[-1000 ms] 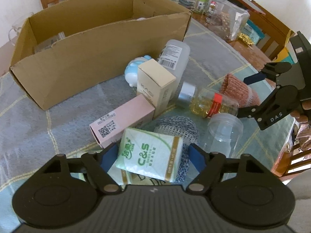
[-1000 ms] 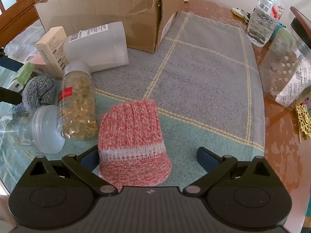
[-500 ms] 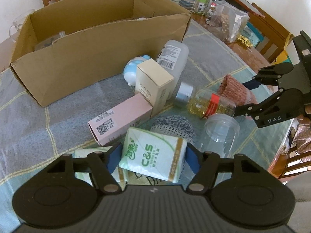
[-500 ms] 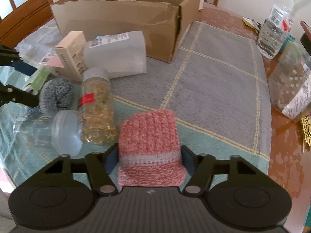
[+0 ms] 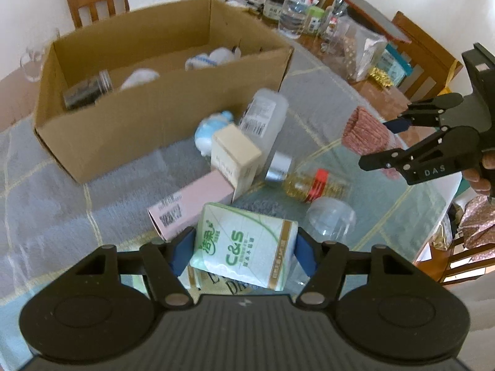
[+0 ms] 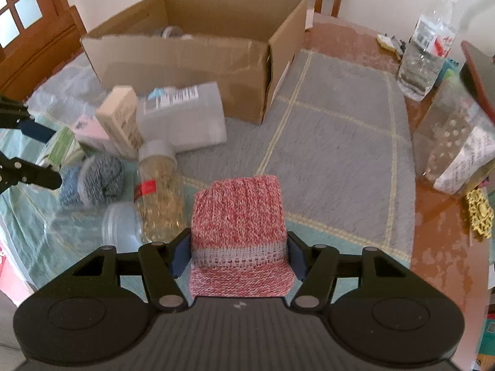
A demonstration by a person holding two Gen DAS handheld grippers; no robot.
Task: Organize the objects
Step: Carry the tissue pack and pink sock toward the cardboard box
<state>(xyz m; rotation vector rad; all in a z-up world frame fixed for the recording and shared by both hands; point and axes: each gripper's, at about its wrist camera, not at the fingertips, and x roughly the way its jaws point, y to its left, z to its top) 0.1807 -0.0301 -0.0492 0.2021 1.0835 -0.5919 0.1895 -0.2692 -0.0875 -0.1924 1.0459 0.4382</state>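
Note:
My left gripper [image 5: 244, 247] is shut on a green-and-white tissue pack [image 5: 247, 256], which hangs clear of the cloth. In the right wrist view my right gripper [image 6: 238, 256] is shut on a folded red knitted sock [image 6: 238, 216], also off the table; the left wrist view shows that same sock [image 5: 365, 130] at the right. Behind stands an open cardboard box [image 5: 139, 123] with a jar and white items inside. Between us lie a pink carton [image 5: 191, 204], a beige carton [image 5: 235, 157], a frosted bottle [image 5: 263, 117], a capsule bottle [image 5: 309, 182] and a grey-blue knit [image 6: 99, 179].
A blue-white toy [image 5: 210, 130] and a clear cup [image 5: 331, 216] lie among the clutter. A water bottle [image 6: 427, 52] and a clear bag of goods [image 6: 454, 142] stand on the bare wood at the right edge. Wooden chairs ring the table.
Both grippers closed on their items, the right one from wide open, then rose with them. The tissue pack and the red sock left the cloth; more of the box's inside shows.

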